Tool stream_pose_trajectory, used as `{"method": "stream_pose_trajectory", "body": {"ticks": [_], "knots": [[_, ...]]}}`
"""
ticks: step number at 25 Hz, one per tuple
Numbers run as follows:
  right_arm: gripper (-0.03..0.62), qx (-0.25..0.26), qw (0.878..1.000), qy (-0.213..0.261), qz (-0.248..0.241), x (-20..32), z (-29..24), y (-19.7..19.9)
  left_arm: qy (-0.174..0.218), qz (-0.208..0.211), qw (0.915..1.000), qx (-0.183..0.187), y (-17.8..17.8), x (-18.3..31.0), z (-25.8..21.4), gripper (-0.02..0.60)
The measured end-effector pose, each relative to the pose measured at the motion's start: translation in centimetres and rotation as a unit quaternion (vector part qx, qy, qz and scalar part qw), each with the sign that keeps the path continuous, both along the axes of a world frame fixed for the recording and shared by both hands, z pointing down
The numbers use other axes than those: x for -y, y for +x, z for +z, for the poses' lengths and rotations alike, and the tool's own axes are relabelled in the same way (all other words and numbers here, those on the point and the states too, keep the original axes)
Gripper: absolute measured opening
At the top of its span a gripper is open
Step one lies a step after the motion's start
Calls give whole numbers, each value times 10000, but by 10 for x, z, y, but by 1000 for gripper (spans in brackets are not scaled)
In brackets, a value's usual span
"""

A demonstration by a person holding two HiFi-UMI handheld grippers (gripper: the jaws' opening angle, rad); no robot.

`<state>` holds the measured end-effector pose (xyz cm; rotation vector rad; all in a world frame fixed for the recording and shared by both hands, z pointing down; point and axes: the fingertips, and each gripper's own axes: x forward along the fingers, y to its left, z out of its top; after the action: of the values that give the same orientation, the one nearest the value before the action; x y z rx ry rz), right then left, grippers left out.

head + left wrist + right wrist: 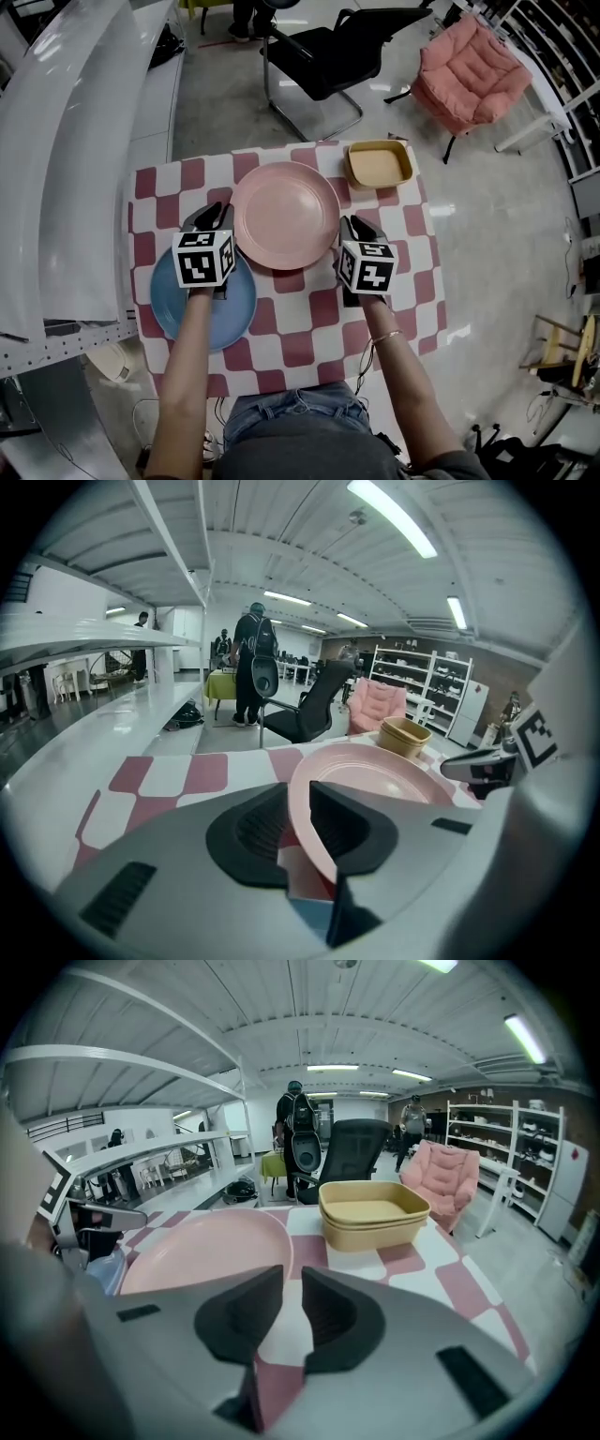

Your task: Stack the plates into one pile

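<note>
Head view: claws [217,212] [354,225] flanking pink plate [286,214]

The head view looks steeply down from the person's [300,427] head onto the checkered surface [300,342], far enough off to take in its whole top. The left gripper view rides close behind the left gripper [298,808], low over the surface, facing ahead along its jaws. The right gripper view does likewise behind the right gripper [292,1288]. All three views share the pink plate [286,214] between the grippers and the tan tray [380,164] beyond them.
</note>
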<state>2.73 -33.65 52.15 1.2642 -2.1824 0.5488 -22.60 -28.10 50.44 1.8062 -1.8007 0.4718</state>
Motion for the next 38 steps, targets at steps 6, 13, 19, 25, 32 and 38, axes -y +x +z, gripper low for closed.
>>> {"method": "stream_pose_trajectory", "body": {"ticks": [6,13,19,25,32,38], "knots": [[64,-94,9997,-184,-97,14,15,-7,-220,80,9997,-85,-2,16,15,97],[66,8,9991,-391,-148,16,20,-14,-502,220,9984,-134,-4,23,19,97],[66,-22,9985,-515,-164,15,25,-14,-923,387,9949,-152,-1,24,31,100],[67,-100,9982,-561,-177,14,26,-14,-1223,512,9912,36,3,24,40,100],[67,-105,9976,-656,-192,13,30,-16,-1526,618,9863,135,7,24,52,100],[67,-133,9962,-831,-221,12,38,-18,-1583,613,9852,238,7,25,56,80]]}}
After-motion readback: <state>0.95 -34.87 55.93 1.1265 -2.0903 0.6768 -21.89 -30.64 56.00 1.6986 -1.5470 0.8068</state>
